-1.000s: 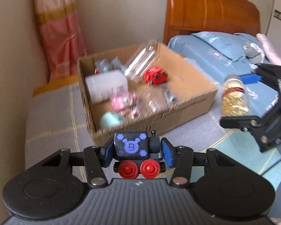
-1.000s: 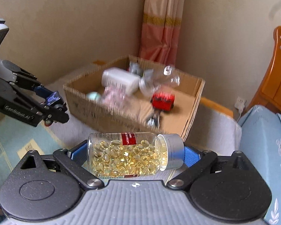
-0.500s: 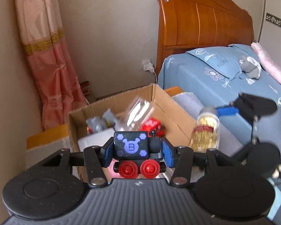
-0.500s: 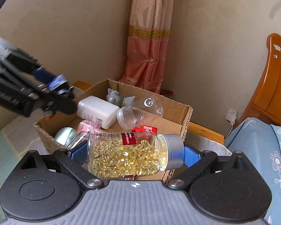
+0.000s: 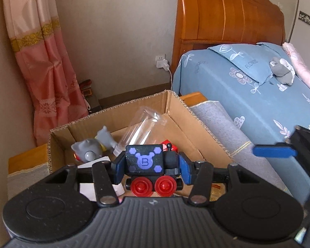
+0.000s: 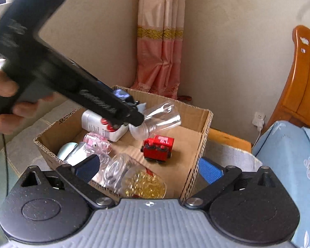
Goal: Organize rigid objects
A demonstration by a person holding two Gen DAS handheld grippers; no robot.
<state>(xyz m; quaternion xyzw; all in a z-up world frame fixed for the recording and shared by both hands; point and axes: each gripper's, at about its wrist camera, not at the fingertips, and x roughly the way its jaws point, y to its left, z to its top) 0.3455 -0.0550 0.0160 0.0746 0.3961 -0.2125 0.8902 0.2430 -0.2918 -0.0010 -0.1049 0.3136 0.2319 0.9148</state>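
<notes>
My left gripper (image 5: 152,166) is shut on a black toy train (image 5: 144,161) with a purple B and red wheels. It holds the train above the near part of the cardboard box (image 5: 115,108). In the right wrist view the left gripper (image 6: 122,111) reaches in from the upper left over the box (image 6: 198,142), a person's hand on its handle. My right gripper (image 6: 148,167) stands open over the box's near wall, nothing between its blue pads (image 6: 88,165). Below it a clear bottle of yellow capsules (image 6: 142,183) lies on its side inside the box.
The box also holds a red toy train (image 6: 158,147), a clear plastic cup (image 6: 157,117), a white bottle (image 6: 97,125), a pink item (image 6: 97,142) and a grey figure (image 5: 88,150). A bed with a blue sheet (image 5: 248,95) lies right, a pink curtain (image 5: 45,66) behind.
My right gripper has opened and the capsule bottle has dropped from it into the box. My left gripper has carried the black train forward to above the box.
</notes>
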